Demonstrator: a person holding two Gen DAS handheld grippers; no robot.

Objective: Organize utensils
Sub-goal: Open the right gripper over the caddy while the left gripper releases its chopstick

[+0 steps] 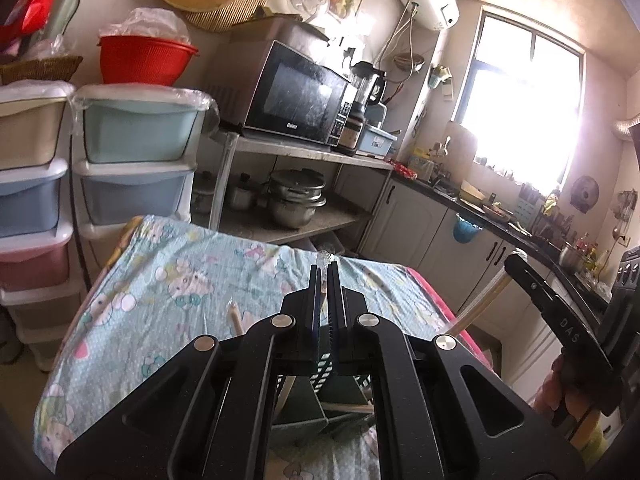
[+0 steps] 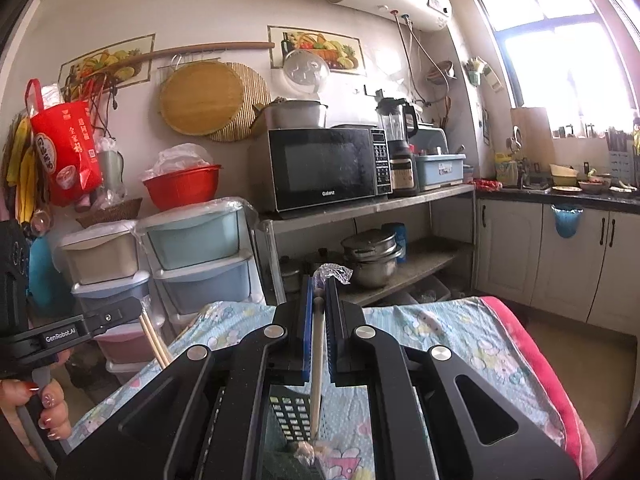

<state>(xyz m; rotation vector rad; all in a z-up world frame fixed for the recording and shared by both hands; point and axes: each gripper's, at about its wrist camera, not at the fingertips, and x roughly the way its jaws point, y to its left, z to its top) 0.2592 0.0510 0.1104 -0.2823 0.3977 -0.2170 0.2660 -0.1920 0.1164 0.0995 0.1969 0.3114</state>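
Over the table draped in a pale blue floral cloth, the right gripper has its blue-padded jaws closed narrowly on a pair of plastic-wrapped wooden chopsticks, whose shaft runs down toward a dark green slotted utensil holder standing on the cloth just beneath the gripper. The crinkled wrapper sticks out above the fingertips. The left gripper is likewise pinched nearly shut on another wrapped pair of chopsticks, seen only as a thin strip between its pads with a clear wrapper tip above; the same green holder sits below it, and a further wooden stick end rises left of the holder. Beyond the table stand pastel plastic drawer stacks, a red plastic basin on top of them, and a steel rack carrying a black microwave with metal pots on its lower shelf. The right wrist view alone shows the left gripper from the side, gripping its chopsticks, with the left hand and its painted nails on the handle. The left wrist view alone shows the right gripper at the table's right edge holding its chopsticks slanted.
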